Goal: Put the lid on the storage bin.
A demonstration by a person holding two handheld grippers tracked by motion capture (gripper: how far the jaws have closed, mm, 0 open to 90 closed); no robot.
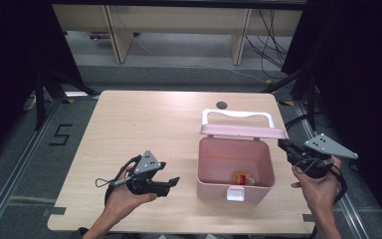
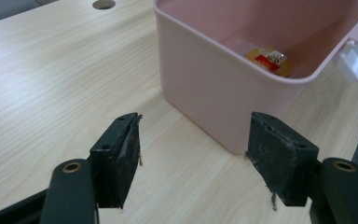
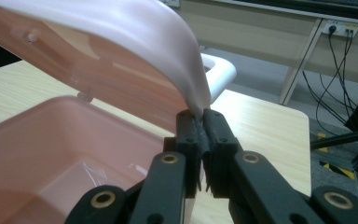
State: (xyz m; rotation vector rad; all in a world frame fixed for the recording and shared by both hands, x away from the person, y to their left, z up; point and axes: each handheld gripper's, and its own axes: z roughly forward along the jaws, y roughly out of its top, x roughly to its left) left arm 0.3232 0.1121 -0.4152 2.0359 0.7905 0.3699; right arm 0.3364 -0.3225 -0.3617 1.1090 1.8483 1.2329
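Nearest, the left hand-held gripper [image 1: 171, 182] hovers spread and empty above the tabletop [image 1: 139, 129], at nine o'clock from the pink storage box [image 1: 235, 191], free for another job. Inside the box lies a small wrapped snack [image 1: 242, 178]; its red label is too small to read. At three o'clock, the right hand-held gripper [image 3: 201, 135] is pressed together on the lid [image 1: 242, 131] edge, likely propping it open. Farther left, the floor [image 1: 10, 149] bears a "5".

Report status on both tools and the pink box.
Left tool open, empty, beside pink box. Right tool shut on the raised lid edge. One small packet inside. Nothing in the way.
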